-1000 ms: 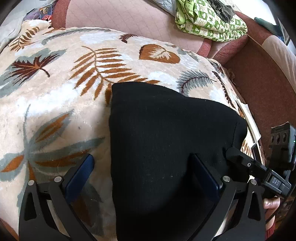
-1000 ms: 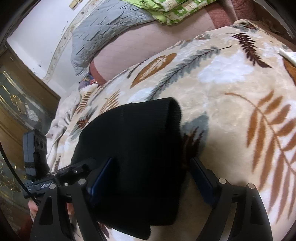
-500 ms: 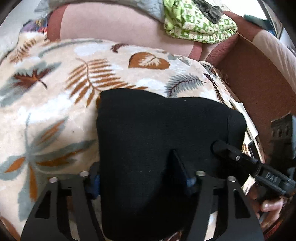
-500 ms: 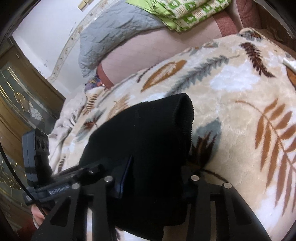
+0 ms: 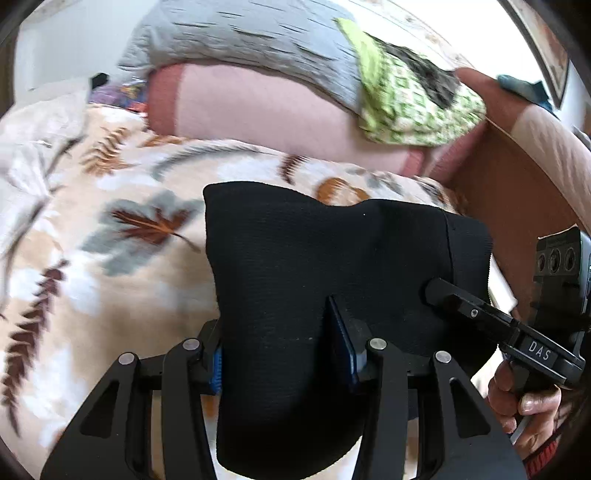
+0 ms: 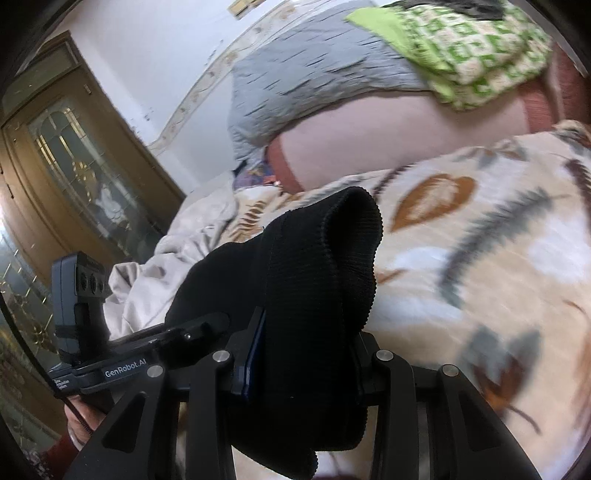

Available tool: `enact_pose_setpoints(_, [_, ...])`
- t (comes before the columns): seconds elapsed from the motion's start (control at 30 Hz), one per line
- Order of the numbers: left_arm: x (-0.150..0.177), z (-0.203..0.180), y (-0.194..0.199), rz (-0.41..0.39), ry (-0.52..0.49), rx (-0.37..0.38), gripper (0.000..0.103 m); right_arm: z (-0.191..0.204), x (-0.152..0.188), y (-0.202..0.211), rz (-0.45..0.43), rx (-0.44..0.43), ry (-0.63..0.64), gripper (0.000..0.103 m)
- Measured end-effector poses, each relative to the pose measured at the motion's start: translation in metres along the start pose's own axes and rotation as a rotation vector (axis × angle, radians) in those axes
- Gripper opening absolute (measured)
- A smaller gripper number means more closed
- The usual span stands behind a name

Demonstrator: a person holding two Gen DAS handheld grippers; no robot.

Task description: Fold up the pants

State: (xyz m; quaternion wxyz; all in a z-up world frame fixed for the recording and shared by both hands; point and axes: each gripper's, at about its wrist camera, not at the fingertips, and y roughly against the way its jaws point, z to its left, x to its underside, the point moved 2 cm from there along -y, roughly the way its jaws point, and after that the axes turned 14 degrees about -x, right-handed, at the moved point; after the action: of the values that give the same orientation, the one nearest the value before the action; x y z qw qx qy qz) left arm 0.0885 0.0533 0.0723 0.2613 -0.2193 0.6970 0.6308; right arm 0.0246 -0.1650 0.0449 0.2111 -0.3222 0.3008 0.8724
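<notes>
The black pants (image 5: 317, 266) are folded into a thick bundle and held up off the leaf-patterned blanket (image 5: 110, 266). My left gripper (image 5: 280, 354) is shut on the bundle's near left part. My right gripper (image 6: 303, 354) is shut on its ribbed end (image 6: 347, 243), which stands up in the right wrist view. Each view shows the other gripper at the bundle's far side: the right one in the left wrist view (image 5: 480, 314), the left one in the right wrist view (image 6: 177, 336).
A pink bolster (image 5: 266, 107) lies behind the blanket with a grey quilt (image 5: 243, 33) and a green patterned cloth (image 5: 417, 107) on it. A brown sofa side (image 5: 517, 192) stands at the right. A wooden glass door (image 6: 74, 155) is at the left.
Both grippers closed on the pants, from open a second ago, and lifted the bundle up off the blanket. The views tilted upward toward the bolster and wall.
</notes>
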Motion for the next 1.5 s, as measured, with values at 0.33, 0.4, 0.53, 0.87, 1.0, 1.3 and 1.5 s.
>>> enact_pose_setpoints(0.33, [0.026, 0.056, -0.065, 0.164, 0.056, -0.134, 0.058, -0.020, 0.025, -0.100, 0.206, 0.125, 0.007, 0.048])
enact_pose_setpoints(0.4, [0.029, 0.062, -0.065, 0.137, 0.078, -0.149, 0.076, -0.027, 0.028, -0.095, 0.187, 0.146, 0.001, 0.062])
enact_pose_setpoints(0.53, [0.022, 0.069, -0.057, 0.122, 0.091, -0.188, 0.077, -0.030, 0.016, -0.067, 0.133, 0.170, -0.036, 0.062])
enact_pose_setpoints(0.87, [0.001, 0.066, -0.037, 0.028, 0.085, -0.249, 0.077, 0.028, -0.015, -0.059, 0.099, 0.089, 0.141, 0.055])
enact_pose_setpoints(1.0, [0.001, 0.057, -0.042, 0.028, 0.058, -0.253, 0.077, 0.031, -0.013, -0.081, 0.141, 0.110, 0.180, 0.043])
enact_pose_setpoints(1.3, [0.011, 0.052, -0.076, 0.070, 0.031, -0.260, 0.079, -0.011, -0.001, -0.125, 0.207, 0.204, 0.123, 0.036])
enact_pose_setpoints(1.5, [0.009, 0.053, -0.076, 0.061, 0.049, -0.249, 0.082, -0.009, -0.004, -0.122, 0.197, 0.194, 0.124, 0.039])
